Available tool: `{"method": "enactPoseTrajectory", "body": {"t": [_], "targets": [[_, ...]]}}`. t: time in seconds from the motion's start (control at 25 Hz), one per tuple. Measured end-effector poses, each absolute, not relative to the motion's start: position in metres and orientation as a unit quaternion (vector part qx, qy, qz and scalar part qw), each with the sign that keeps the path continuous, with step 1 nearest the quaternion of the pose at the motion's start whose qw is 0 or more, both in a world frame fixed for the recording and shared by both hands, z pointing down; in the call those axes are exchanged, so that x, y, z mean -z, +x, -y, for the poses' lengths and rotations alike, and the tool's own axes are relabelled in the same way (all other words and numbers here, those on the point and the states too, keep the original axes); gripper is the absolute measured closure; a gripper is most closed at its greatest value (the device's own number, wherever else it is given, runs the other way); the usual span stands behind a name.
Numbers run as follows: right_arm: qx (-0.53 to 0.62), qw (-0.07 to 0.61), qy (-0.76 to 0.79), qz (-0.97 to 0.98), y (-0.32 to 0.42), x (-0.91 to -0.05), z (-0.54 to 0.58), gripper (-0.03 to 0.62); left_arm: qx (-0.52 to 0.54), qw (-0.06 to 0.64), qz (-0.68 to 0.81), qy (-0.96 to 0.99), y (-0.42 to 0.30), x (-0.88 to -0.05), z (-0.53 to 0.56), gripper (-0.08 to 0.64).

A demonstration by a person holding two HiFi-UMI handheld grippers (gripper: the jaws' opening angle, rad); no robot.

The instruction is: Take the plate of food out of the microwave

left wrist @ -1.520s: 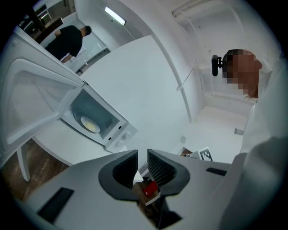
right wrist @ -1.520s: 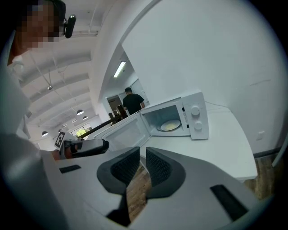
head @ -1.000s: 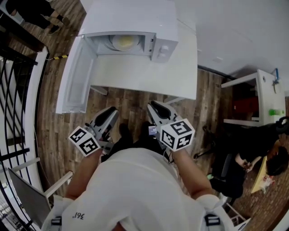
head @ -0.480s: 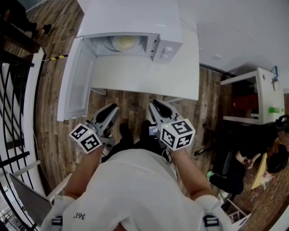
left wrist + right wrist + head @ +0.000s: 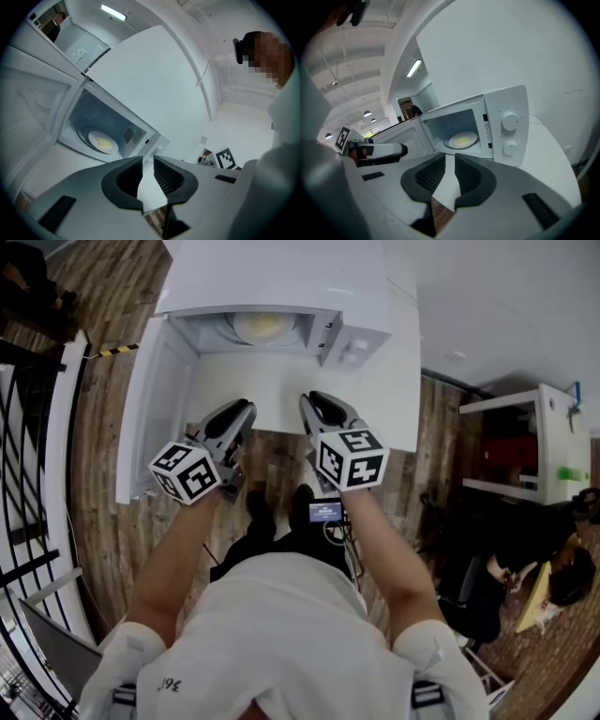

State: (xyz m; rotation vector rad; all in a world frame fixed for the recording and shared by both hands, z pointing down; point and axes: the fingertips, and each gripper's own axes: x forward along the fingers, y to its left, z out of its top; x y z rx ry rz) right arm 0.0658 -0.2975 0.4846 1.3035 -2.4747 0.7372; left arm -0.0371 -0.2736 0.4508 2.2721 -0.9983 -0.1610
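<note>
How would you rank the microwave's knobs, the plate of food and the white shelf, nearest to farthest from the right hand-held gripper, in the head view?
1. Knobs, just ahead, on the microwave's right.
2. Plate of food, deeper inside the microwave.
3. White shelf, far off to the right.

White table [image 5: 398, 399] before me, plank floor [image 5: 103, 531], black railing [image 5: 22, 565] my left, white shelving [image 5: 547, 418] right, possibly a seated person [image 5: 562, 582] beyond.
</note>
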Motion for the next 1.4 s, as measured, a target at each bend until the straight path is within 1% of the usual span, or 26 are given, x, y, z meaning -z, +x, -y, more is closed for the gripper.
{"method": "enactPoseTrajectory", "body": {"t": [0.24,0.72,1.12,1.4], "targets": [[-0.249,0.147,0.448,0.846,0.048,-0.505,0.344,0.548,0.044,0.333,0.403,0.851,-0.045,-0.477,0.321,0.500],[-0.273,0.167,0.470,0.823,0.017,-0.541,0.420,0.548,0.009,0.350,0.437,0.828,-0.061,-0.520,0.390,0.500],[-0.320,0.174,0.509,0.780,0.015,-0.569,0.460,0.472,-0.014,0.367,0.444,0.817,-0.071,-0.546,0.424,0.500],[-0.347,0.167,0.519,0.763,0.014,-0.579,0.473,0.448,-0.017,0.380,0.436,0.815,-0.072,-0.555,0.439,0.500]]}}
